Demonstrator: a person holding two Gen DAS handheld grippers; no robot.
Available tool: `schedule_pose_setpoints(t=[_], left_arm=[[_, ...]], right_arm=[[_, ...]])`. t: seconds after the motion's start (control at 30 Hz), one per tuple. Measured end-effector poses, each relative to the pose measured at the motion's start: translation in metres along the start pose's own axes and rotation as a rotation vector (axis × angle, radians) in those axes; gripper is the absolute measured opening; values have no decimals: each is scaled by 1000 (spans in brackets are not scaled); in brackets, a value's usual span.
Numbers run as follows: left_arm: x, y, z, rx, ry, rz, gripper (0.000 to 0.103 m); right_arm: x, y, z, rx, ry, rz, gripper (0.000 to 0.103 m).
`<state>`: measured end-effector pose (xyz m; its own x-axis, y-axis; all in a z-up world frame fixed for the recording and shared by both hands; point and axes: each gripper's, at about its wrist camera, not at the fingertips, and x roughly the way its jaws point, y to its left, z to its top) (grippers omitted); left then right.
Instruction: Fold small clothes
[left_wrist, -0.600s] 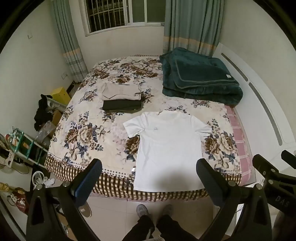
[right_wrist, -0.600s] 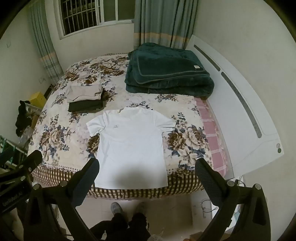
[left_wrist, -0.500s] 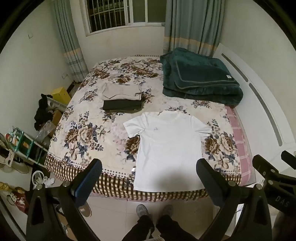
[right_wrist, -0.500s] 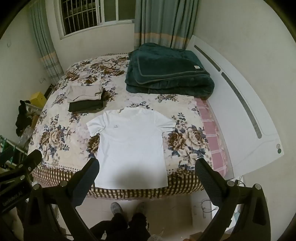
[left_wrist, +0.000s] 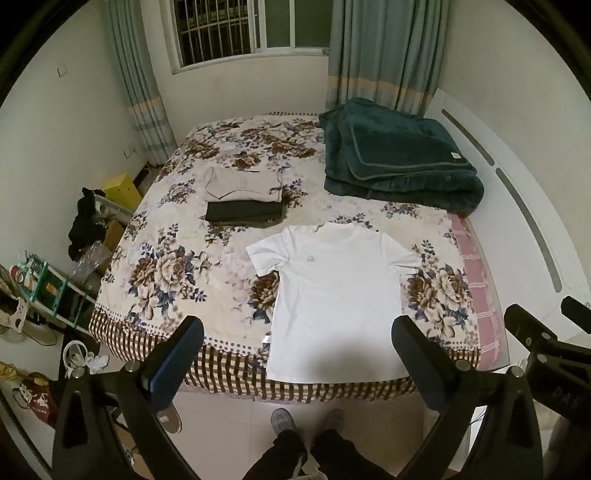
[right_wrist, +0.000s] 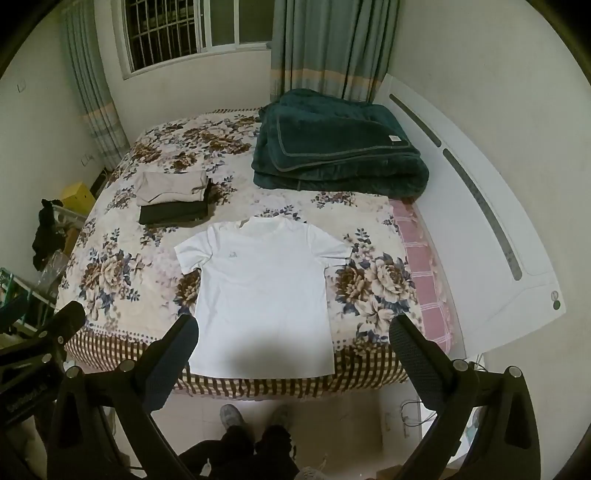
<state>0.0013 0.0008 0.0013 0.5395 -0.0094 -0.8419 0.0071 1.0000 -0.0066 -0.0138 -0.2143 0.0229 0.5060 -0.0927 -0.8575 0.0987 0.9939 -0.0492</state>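
Note:
A white T-shirt (left_wrist: 338, 295) lies flat and unfolded on the flowered bed, hem at the near edge; it also shows in the right wrist view (right_wrist: 262, 291). A folded beige garment (left_wrist: 243, 182) and a folded black garment (left_wrist: 243, 212) lie behind it to the left, also in the right wrist view as beige (right_wrist: 171, 186) and black (right_wrist: 173, 214). My left gripper (left_wrist: 297, 360) is open and empty, held high above the bed's near edge. My right gripper (right_wrist: 293, 356) is open and empty at the same height.
A folded dark green blanket (left_wrist: 395, 162) lies at the back right of the bed (left_wrist: 166, 266). A white headboard (right_wrist: 480, 206) runs along the right side. Shelves and clutter (left_wrist: 44, 288) stand on the floor at the left. The person's feet (left_wrist: 306, 421) are on the tiles below.

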Motion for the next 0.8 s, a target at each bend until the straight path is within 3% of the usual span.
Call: schedule_pose_setpoints(t=[0.8], left_arm=[[-5, 1, 4, -3, -6, -2, 103]], right_arm=[[-4, -2, 2, 3, -7, 3, 103]])
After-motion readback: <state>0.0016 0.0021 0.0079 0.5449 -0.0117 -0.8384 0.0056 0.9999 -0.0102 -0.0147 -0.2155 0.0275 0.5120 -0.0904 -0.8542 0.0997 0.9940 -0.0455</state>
